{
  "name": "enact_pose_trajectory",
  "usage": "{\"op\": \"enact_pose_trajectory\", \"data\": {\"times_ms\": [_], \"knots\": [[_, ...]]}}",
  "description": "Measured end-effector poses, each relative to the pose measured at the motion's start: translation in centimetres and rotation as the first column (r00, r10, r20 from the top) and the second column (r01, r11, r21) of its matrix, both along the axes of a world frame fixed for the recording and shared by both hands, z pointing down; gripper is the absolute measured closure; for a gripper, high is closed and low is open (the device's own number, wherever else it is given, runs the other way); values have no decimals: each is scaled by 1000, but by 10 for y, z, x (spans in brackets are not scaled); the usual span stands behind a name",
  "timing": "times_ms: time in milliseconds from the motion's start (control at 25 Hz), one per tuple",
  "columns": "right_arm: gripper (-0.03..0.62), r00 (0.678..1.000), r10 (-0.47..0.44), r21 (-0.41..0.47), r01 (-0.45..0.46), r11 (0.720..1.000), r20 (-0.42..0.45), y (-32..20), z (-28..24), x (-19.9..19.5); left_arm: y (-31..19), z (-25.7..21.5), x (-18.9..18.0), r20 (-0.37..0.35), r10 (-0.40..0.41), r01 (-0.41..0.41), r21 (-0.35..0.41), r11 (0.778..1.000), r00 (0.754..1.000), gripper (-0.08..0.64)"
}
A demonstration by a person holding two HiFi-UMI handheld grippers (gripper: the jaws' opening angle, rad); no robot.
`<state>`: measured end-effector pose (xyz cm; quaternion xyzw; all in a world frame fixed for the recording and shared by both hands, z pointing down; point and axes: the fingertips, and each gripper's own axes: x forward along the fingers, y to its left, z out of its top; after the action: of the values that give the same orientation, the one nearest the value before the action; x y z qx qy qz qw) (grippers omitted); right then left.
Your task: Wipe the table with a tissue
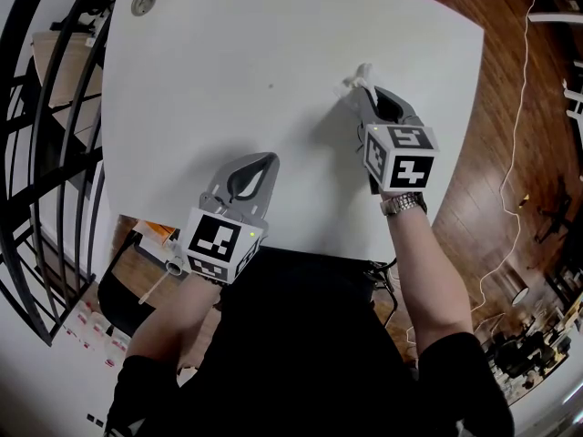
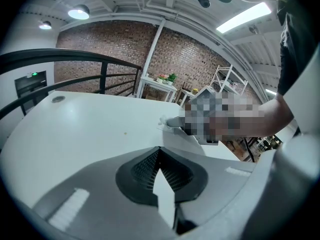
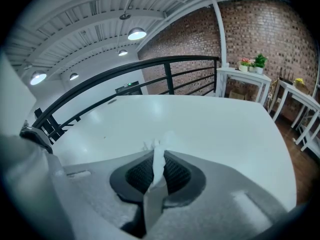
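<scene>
Head view: right tool over the white bench, jaws closed on a tissue. Only a small crumpled tuft sticks out past the tips, and it sits at or just on the bench surface; contact cannot be confirmed. The right gripper view agrees, with a thin twisted strip of tissue pinched between the dark pads.

Left tool: nearer the person than the tissue and to its left, low over the bench. Jaws closed at the tips, nothing between them.

A small dark speck lies on the bench, left of the tissue and apart from it.

Risks (judgement):
- So little tissue shows beyond the tips that the hard jaw ends may rub the bench instead of the paper.
- The pinch holds a narrow twist; a firm drag could tear it or pull it out of the pads.
- A small wad covers little per stroke, so patches are likely to be missed.

Writing: none readable. The cubes on both tools carry black-and-white square markers only — no letters or brand seen.
</scene>
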<state>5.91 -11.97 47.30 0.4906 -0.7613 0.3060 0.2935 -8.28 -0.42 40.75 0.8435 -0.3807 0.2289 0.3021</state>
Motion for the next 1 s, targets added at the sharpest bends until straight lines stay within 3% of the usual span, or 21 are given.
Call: {"op": "enact_pose_trajectory", "data": {"times_ms": [1000], "knots": [[575, 997, -76, 28, 75, 997, 29, 0, -13, -41, 7, -7, -17, 5, -49, 49, 15, 999, 999, 549]]}}
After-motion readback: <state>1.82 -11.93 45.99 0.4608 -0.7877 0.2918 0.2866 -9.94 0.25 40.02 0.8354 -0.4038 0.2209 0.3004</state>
